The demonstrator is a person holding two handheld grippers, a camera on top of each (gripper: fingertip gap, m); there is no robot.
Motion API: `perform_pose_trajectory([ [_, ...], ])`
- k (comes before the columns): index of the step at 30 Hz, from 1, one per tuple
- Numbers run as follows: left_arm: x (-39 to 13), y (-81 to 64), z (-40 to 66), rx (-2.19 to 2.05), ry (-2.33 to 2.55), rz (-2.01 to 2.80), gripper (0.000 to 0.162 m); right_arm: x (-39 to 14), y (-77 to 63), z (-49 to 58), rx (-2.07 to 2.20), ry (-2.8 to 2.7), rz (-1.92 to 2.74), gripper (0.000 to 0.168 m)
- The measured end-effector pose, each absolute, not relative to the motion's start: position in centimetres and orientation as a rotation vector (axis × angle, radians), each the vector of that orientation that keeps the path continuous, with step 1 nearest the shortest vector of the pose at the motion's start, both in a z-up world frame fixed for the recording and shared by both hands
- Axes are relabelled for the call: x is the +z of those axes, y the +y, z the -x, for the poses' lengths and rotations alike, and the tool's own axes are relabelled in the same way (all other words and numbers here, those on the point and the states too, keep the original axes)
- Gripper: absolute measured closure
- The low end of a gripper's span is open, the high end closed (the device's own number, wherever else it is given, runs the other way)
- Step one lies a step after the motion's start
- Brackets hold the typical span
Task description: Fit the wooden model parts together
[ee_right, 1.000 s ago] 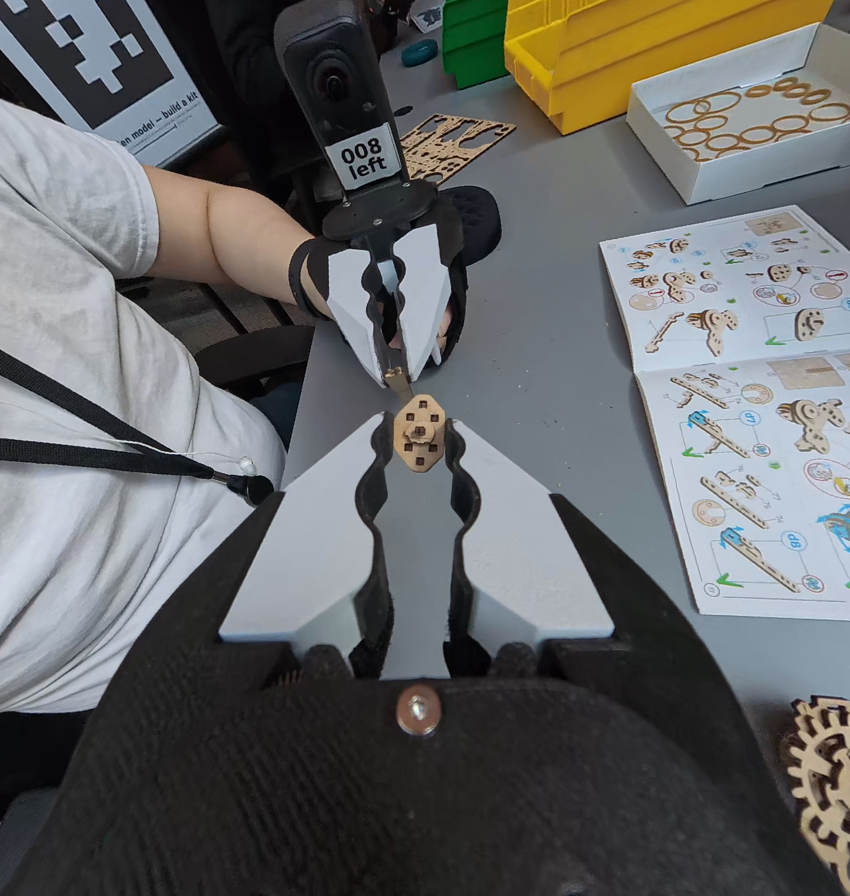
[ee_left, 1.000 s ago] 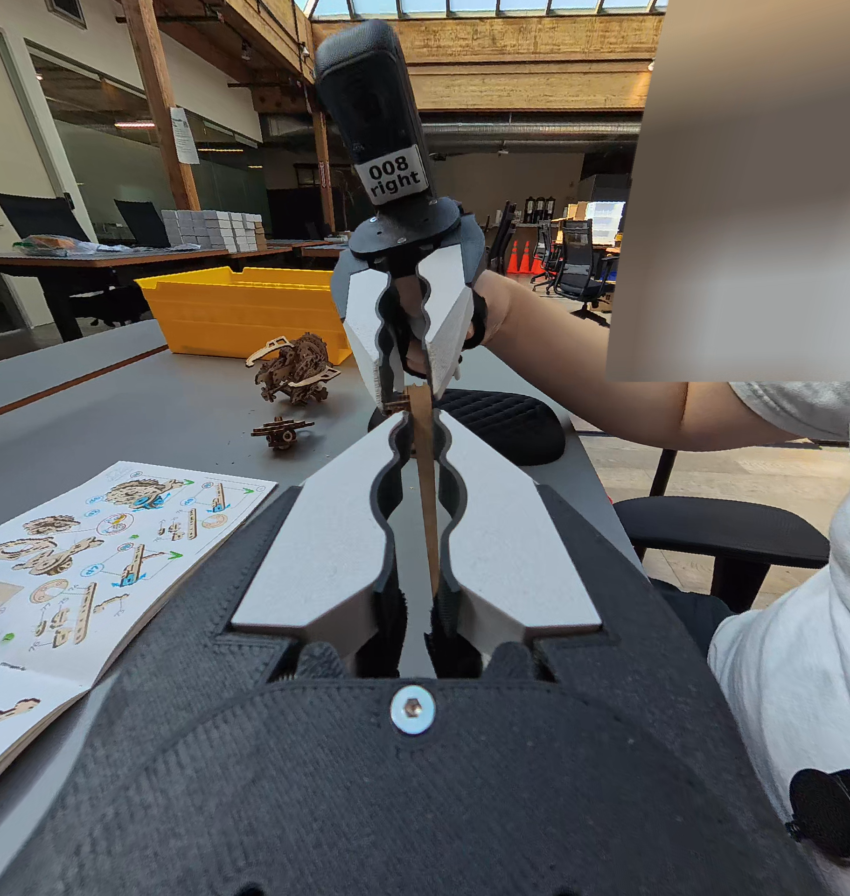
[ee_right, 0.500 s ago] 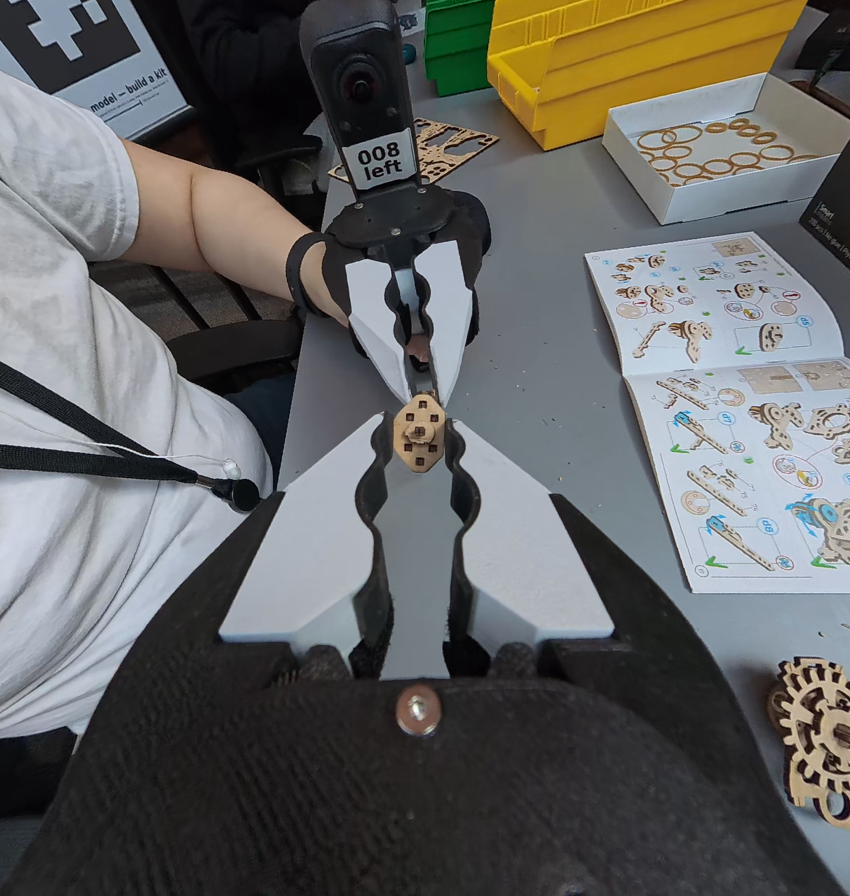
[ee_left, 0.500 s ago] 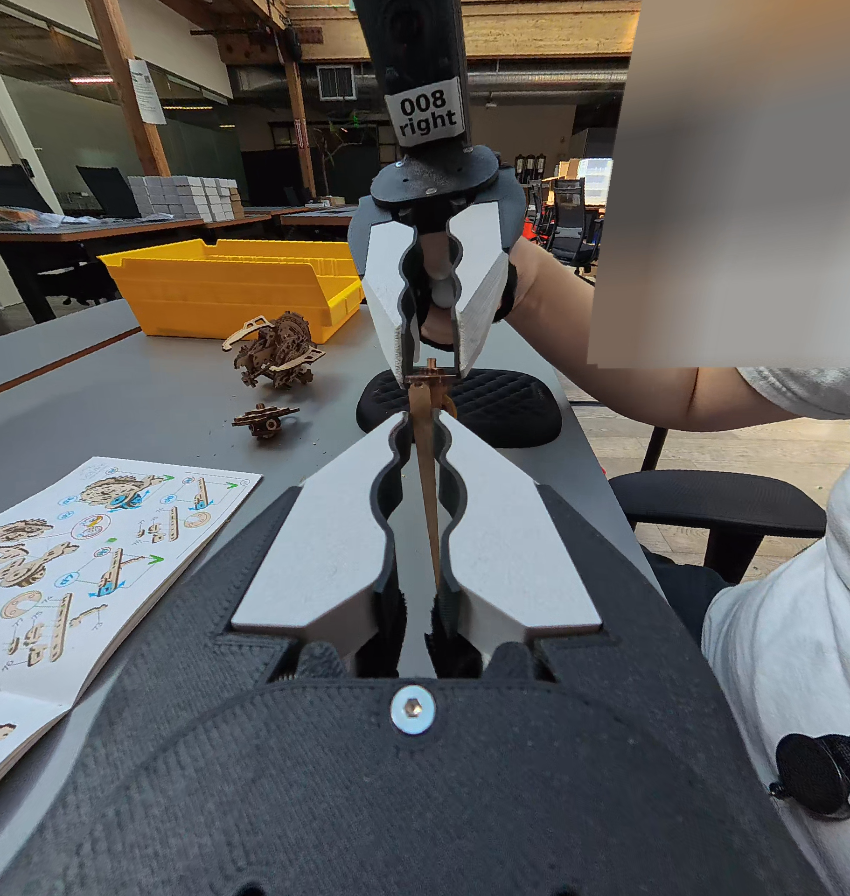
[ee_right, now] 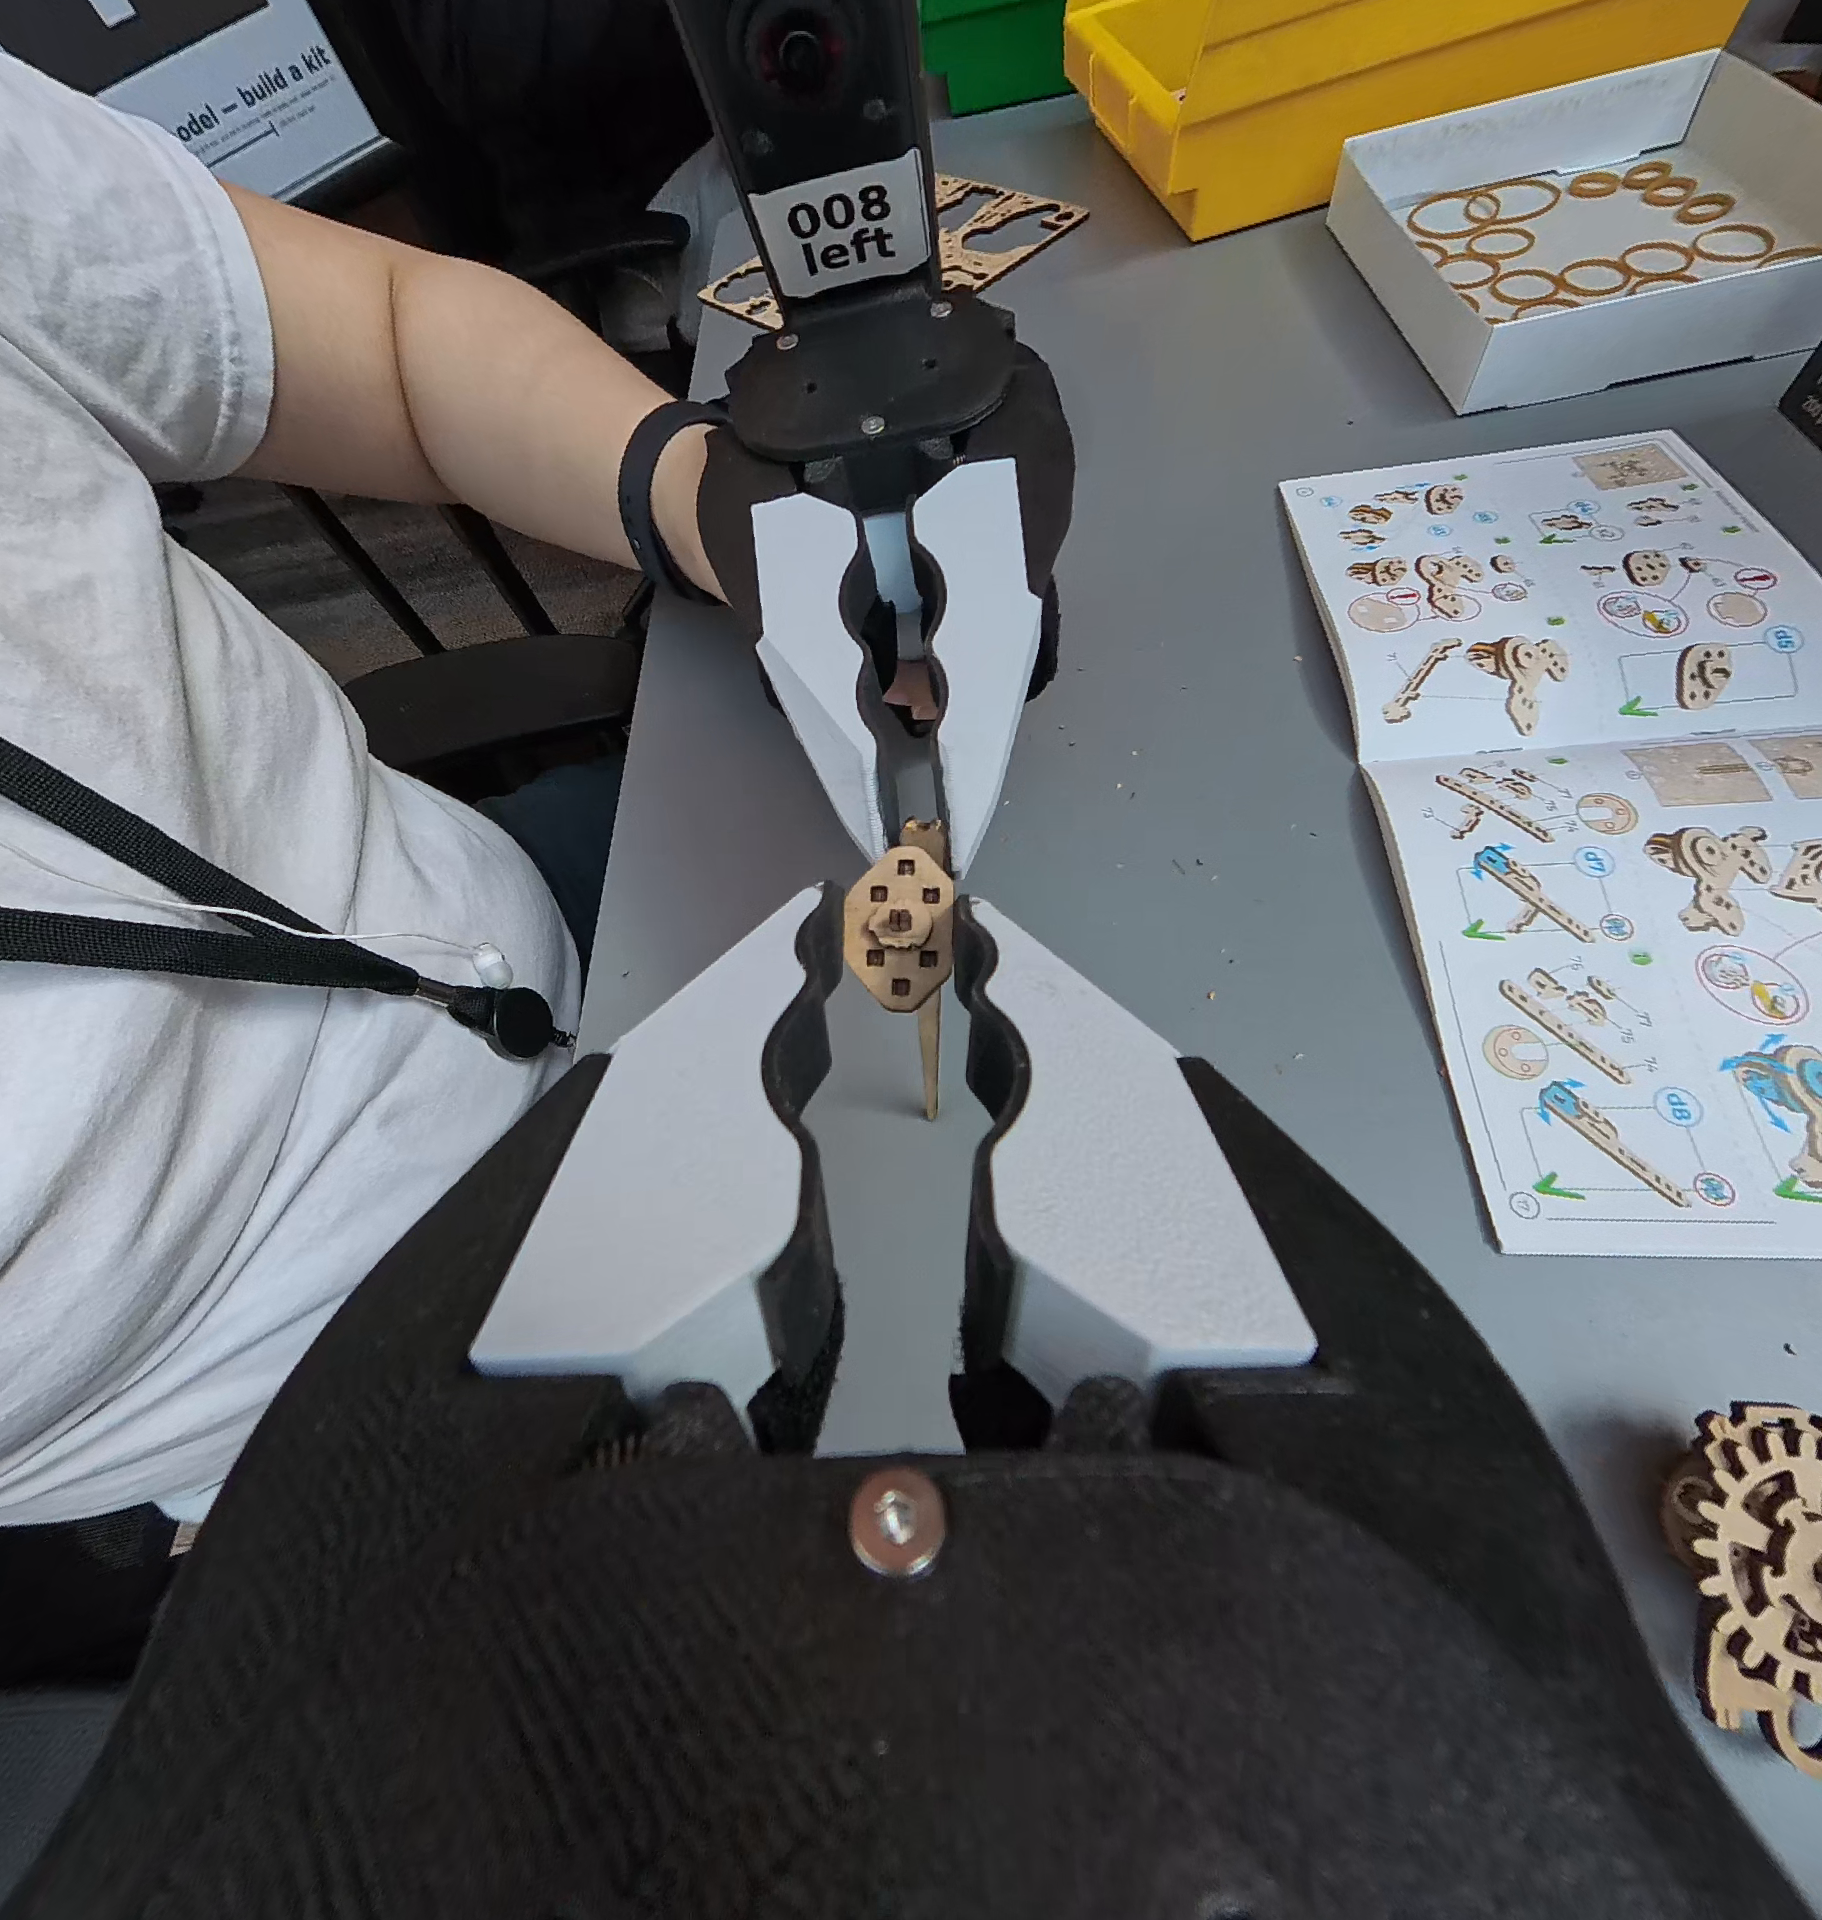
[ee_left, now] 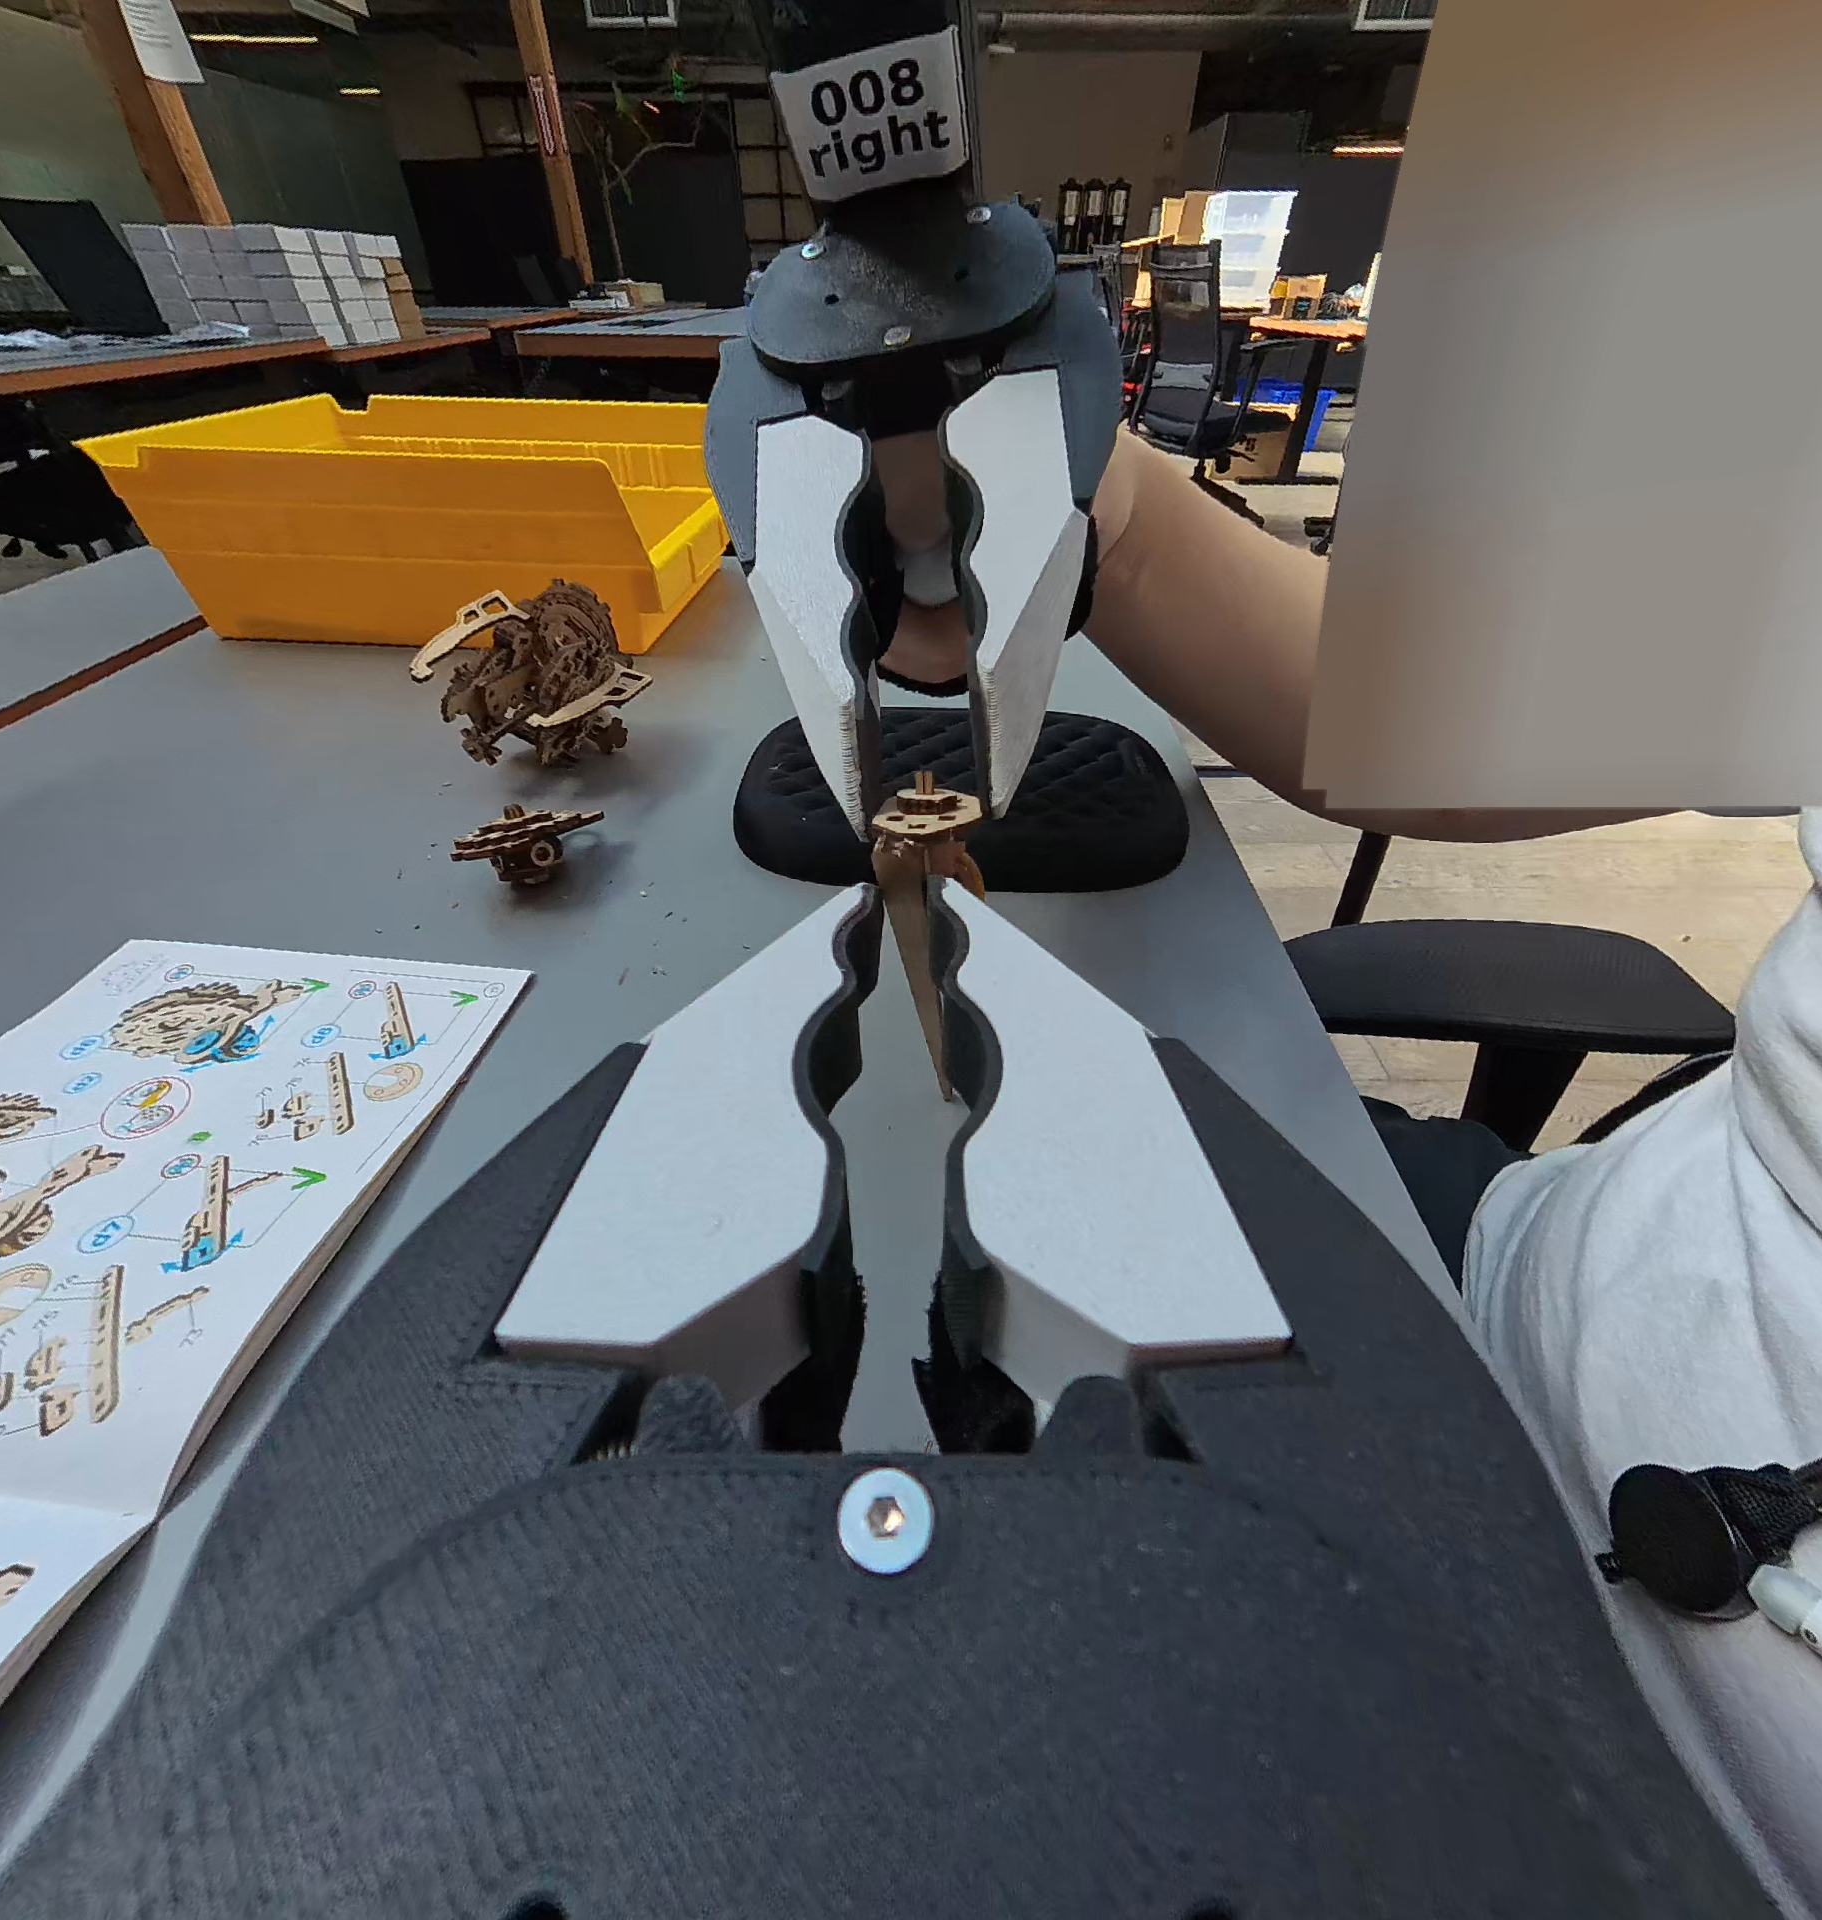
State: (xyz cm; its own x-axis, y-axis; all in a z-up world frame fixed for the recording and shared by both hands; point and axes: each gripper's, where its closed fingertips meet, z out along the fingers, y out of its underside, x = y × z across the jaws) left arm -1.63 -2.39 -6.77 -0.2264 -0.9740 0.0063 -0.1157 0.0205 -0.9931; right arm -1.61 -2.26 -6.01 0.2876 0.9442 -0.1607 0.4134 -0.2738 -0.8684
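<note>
Plywood meets plywood between the two claws: the left gripper point(ee_left: 899, 896) is clamped at its tips on a thin, flat, pale wooden strip point(ee_left: 922, 987) held edge-on, while the right gripper point(ee_right: 894, 925) is closed on a small lozenge-shaped plywood plate pierced with square holes point(ee_right: 899, 940), a short peg standing at its centre. In the left wrist view the plate point(ee_left: 926, 812) sits directly on the strip's far end, touching it, with the right gripper's point(ee_left: 919, 805) white fingers pinching it from either side. Both sets of jaws stand only narrowly apart, filled by the parts they hold. The step in hand looks like pressing the strip's tab into a slot of the plate; whether it is seated cannot be told. The next move probably calls for a straight push along the strip, keeping it square to the plate so the thin wood does not bend or snap. Beyond the plate lies a black quilted pad point(ee_left: 1073, 790); left of the plate, two dark, partly built wooden gear assemblies point(ee_left: 533, 675) and a yellow plastic bin point(ee_left: 419, 509). An open instruction booklet point(ee_left: 190, 1143) lies nearer, also left.
</note>
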Motion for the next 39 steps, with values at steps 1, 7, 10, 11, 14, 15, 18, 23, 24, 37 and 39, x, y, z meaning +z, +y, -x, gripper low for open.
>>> perform_pose_trajectory([
  [1,-6.7,-2.5,1.5,-1.310,1.477,1.168,0.156,-6.0,-2.4,1.5,0.923,-1.225,1.827,0.149],
  [7,-6.7,-3.3,0.6,-1.287,1.523,1.109,0.153,-6.2,-3.0,1.1,0.941,-1.237,1.826,0.149],
  [10,-6.7,-3.2,0.2,-1.259,1.515,1.104,0.155,-6.3,-2.9,0.7,0.917,-1.234,1.834,0.149],
  [11,-6.7,-3.2,0.1,-1.262,1.515,1.112,0.155,-6.3,-2.9,0.6,0.919,-1.231,1.835,0.149],
  [14,-6.6,-3.6,-0.2,-1.266,1.528,1.103,0.156,-6.3,-3.3,0.2,0.918,-1.233,1.836,0.149],
  [15,-6.6,-3.7,-0.2,-1.266,1.538,1.096,0.157,-6.3,-3.3,0.0,0.906,-1.239,1.841,0.149],
  [18,-6.6,-3.5,-0.4,-1.238,1.553,1.099,0.157,-6.3,-3.6,-0.8,0.874,-1.264,1.861,0.149],
  [23,-6.6,-3.2,-1.0,-1.193,1.530,1.164,0.157,-4.7,-2.9,-1.4,0.874,-1.149,1.898,0.149],
  [24,-6.6,-3.1,-1.2,-1.163,1.523,1.186,0.157,-4.3,-3.0,-1.4,0.880,-1.124,1.904,0.149],
  [37,-6.8,-2.3,-3.4,-0.840,1.519,1.274,0.157,-3.8,-2.8,-2.4,0.797,-1.011,2.188,0.149],
  [39,-6.8,-2.2,-3.4,-0.847,1.510,1.279,0.157,-4.0,-2.4,-2.5,0.762,-1.006,2.211,0.149],
])
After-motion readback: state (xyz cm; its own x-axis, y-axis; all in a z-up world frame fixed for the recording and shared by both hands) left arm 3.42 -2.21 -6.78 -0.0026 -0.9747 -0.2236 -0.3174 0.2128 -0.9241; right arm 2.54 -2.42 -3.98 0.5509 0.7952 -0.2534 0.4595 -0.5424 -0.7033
